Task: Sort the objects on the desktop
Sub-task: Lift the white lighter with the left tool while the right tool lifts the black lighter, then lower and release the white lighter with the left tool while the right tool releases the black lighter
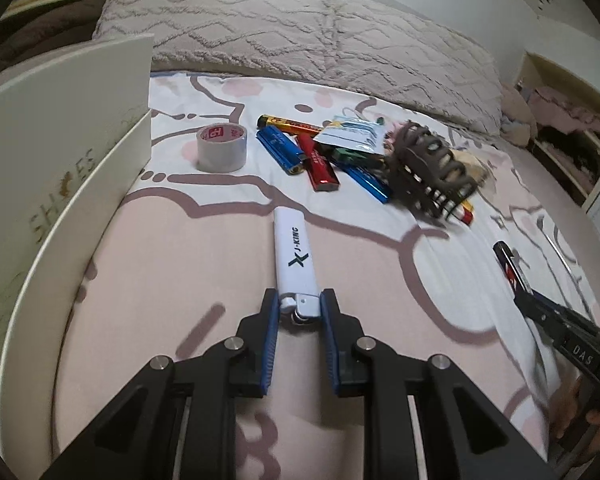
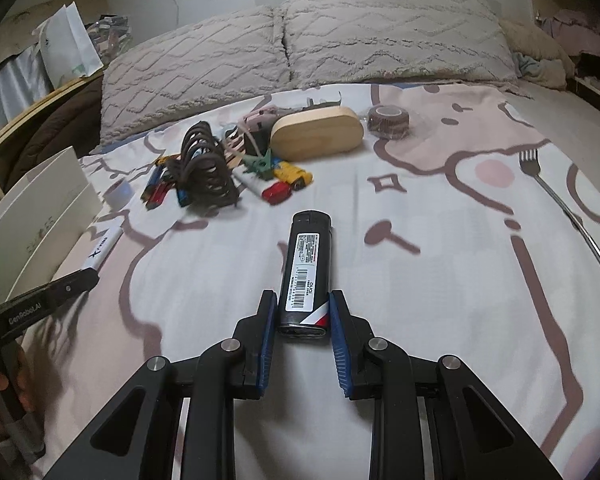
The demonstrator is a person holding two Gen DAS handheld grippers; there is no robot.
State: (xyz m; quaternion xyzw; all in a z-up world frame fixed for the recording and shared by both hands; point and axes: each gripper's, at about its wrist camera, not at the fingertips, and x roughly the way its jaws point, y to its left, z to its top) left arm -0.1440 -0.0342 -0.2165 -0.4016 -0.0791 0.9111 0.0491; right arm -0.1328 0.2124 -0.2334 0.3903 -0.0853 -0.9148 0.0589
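My left gripper [image 1: 299,307] is shut on the metal end of a white J-KING lighter [image 1: 294,258], which points away over the bedsheet. My right gripper [image 2: 303,312] is shut on the base of a black lighter [image 2: 307,270] with a barcode label. The black lighter also shows at the right of the left wrist view [image 1: 510,266], and the white lighter at the left of the right wrist view [image 2: 102,250]. A pile of coloured lighters [image 1: 300,152] and a dark brown hair claw [image 1: 432,168] lie farther back.
A white shoe box [image 1: 60,168] stands open at the left. A tape roll [image 1: 221,148] sits beside it. In the right wrist view I see a wooden oval case [image 2: 317,132], a brown tape roll [image 2: 389,121], a fork [image 2: 540,184] and pillows [image 2: 300,40] behind.
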